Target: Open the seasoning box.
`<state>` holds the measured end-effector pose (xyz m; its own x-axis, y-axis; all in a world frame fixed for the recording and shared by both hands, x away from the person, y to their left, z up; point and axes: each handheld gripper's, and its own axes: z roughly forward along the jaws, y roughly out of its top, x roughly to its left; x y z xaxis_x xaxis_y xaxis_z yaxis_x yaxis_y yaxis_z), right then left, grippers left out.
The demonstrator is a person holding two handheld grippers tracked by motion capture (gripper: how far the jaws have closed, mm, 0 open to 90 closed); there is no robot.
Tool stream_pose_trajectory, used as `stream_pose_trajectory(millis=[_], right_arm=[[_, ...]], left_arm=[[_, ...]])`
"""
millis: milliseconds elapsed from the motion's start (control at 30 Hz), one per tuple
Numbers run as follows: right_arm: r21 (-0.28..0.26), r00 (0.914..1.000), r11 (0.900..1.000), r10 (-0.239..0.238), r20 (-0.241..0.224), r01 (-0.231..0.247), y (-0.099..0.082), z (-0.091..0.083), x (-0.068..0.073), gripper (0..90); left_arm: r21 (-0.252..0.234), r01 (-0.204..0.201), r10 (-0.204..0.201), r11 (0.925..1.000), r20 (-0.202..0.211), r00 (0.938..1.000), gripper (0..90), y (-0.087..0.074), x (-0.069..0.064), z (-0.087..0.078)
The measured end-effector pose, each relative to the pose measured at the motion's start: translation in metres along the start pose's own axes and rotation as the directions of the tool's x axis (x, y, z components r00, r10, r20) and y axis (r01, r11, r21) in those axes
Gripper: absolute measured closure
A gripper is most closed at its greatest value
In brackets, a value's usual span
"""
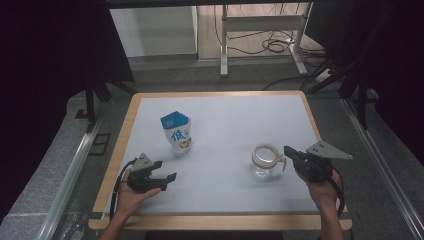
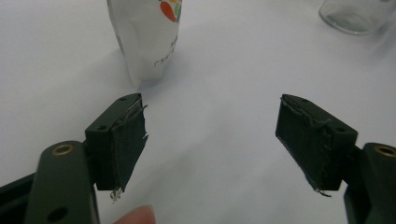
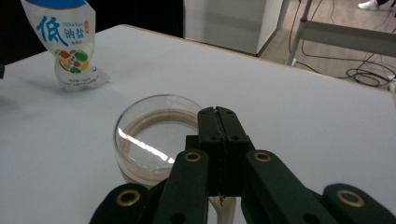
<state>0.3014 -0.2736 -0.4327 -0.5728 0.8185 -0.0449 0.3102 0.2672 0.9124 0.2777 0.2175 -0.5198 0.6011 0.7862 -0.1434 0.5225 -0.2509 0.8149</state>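
Observation:
A white and blue stand-up pouch (image 1: pixel 177 132) with printed characters stands left of the table's middle; its lower part (image 2: pixel 149 37) is just ahead of my left jaws, and the pouch (image 3: pixel 65 42) is at far left in the right gripper view. A clear glass jar (image 1: pixel 263 162) with a tan rim stands right of centre. My left gripper (image 1: pixel 167 170) rests near the front left, open with nothing between its pads (image 2: pixel 126 140). My right gripper (image 1: pixel 288 150) is shut, its tips (image 3: pixel 217 112) over the jar's (image 3: pixel 149 140) near rim. A pale strip hangs under them; whether it is pinched I cannot tell.
The white table top (image 1: pixel 225 115) has a wooden edge. Beyond its far edge stand a metal desk frame (image 1: pixel 260 25) and loose cables (image 1: pixel 275 46) on the floor. Dark curtains hang on both sides.

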Motion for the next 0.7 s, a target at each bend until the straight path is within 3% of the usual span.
stream_pose_trajectory(millis=[200,533,700], right_arm=[[0.021,0.9996,0.9996,0.016,0.023,-0.016,-0.007,0.0,-0.004,90.0],[0.041,0.9996,0.999,0.015,0.024,-0.016,-0.012,0.006,-0.002,90.0],[0.056,0.9995,0.9984,0.004,0.03,-0.005,-0.014,0.011,0.0,90.0]], left_arm=[[-0.016,-0.005,0.005,0.9999,-0.004,1.0,32.5,0.001,-0.005,-0.001],[-0.029,-0.012,0.013,0.9995,0.001,0.9999,32.8,0.003,-0.008,-0.002],[-0.048,-0.025,0.025,0.9985,0.008,0.9997,38.3,0.005,-0.011,-0.003]])
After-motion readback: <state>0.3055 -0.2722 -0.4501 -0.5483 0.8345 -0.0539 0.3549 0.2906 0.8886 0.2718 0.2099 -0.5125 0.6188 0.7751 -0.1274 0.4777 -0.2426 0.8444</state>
